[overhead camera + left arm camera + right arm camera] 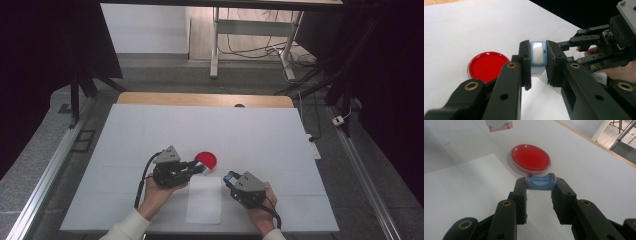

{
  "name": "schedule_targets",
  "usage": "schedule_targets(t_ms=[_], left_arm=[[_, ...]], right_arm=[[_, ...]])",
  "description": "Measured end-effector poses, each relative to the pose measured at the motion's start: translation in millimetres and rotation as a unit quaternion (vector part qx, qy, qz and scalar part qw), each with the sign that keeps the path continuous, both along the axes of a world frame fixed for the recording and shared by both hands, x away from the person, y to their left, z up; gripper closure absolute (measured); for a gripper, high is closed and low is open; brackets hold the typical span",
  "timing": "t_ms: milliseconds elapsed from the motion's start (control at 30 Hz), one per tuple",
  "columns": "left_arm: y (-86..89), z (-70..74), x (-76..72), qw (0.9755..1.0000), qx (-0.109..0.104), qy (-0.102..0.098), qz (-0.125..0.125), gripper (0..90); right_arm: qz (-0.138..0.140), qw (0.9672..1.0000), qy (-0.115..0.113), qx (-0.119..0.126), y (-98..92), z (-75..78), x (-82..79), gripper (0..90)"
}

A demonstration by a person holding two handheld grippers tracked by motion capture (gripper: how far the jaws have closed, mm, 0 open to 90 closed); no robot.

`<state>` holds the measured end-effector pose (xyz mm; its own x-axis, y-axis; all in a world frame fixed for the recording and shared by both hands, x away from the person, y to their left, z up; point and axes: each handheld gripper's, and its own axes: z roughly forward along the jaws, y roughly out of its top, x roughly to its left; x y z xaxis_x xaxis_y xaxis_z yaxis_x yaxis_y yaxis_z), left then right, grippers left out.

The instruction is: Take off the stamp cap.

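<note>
A red round dish lies on the white table top. My left gripper points right at the dish's near edge. Its jaws are shut on a small pale blue piece with a white face, held above the table beside the dish. My right gripper sits right of a white sheet. It is shut on a small blue open-topped piece, just in front of the dish. The right gripper also appears at the right of the left gripper view, where its jaws are cut off.
A white piece with a reddish edge hangs at the top of the right gripper view. A wooden strip runs along the table's far edge. Beyond it stand desk legs and cables on the floor.
</note>
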<state>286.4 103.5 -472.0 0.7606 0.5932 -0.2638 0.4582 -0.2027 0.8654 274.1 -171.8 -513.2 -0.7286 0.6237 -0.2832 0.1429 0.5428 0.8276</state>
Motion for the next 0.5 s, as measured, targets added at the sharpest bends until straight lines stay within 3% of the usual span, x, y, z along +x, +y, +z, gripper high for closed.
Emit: schedule_targets(t_ms=[500], left_arm=[[2.8,1.4,1.4,1.0,0.003,-0.006,0.004,75.3]], right_arm=[[-0.013,0.9996,0.013,0.02,-40.9,6.0,0.9,65.3]])
